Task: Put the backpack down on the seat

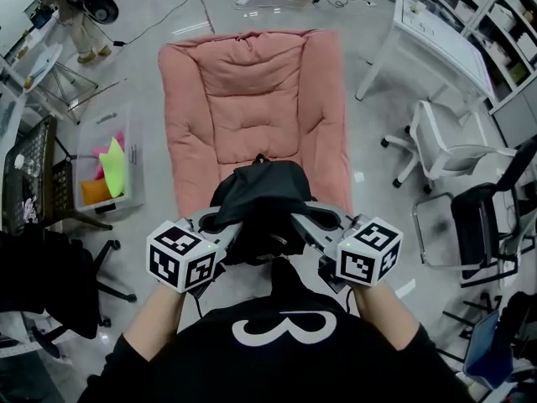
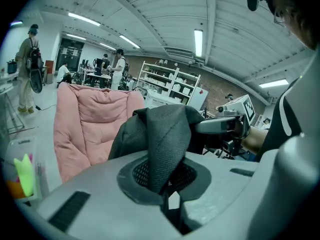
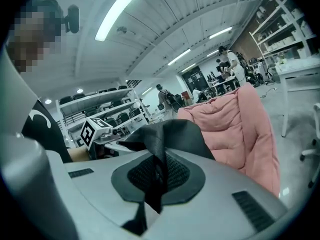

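Observation:
A black backpack [image 1: 258, 201] hangs between my two grippers, over the front edge of a pink padded seat [image 1: 256, 99]. My left gripper [image 1: 225, 222] is shut on a fold of the backpack's black fabric [image 2: 167, 144] at its left side. My right gripper [image 1: 300, 219] is shut on the fabric [image 3: 159, 151] at its right side. The pink seat [image 2: 90, 124] lies ahead and below, its cushion bare. In the right gripper view the pink seat [image 3: 240, 129] is at the right, and the left gripper's marker cube [image 3: 94, 130] shows beyond the bag.
A clear bin [image 1: 107, 168] with coloured items stands left of the seat, next to a black crate [image 1: 32, 175]. A white table [image 1: 440, 40] and office chairs [image 1: 449, 154] stand at the right. A person [image 1: 75, 7] stands at the far left. Cables cross the floor behind the seat.

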`<state>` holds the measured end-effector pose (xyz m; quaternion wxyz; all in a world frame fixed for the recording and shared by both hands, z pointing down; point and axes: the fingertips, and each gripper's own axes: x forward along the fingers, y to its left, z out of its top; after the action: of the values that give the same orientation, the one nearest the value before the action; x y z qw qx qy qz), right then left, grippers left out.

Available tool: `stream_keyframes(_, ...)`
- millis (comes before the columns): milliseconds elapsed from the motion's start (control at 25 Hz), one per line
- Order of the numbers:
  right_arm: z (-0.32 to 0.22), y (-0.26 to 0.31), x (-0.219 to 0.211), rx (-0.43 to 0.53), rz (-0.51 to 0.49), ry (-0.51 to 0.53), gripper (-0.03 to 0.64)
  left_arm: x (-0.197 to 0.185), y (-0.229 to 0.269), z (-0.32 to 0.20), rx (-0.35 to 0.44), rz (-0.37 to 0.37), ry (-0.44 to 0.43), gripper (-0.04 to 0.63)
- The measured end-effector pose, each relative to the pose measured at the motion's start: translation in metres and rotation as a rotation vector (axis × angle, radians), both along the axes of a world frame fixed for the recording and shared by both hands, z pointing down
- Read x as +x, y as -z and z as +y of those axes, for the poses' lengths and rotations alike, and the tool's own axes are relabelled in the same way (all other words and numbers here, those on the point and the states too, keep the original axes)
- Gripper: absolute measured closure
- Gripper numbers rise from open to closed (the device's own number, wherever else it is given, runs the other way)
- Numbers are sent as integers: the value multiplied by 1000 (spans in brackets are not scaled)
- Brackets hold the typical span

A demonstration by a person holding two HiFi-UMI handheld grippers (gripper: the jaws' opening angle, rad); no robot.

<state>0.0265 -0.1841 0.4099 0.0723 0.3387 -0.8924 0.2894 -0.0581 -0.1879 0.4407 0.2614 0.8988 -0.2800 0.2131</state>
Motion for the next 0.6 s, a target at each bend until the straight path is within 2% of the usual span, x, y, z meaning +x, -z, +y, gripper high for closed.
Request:
stream_keyframes(160, -46, -1, 5, -24, -11, 33, 598, 5, -1, -43, -10, 6, 45, 583)
stream_keyframes(320, -88, 1, 12, 1, 20, 68, 598, 12, 1, -85, -1, 11, 74, 583)
stream_keyframes(600, -163, -2, 24, 13, 35, 71, 598, 24, -3, -158, 17, -11, 105, 583)
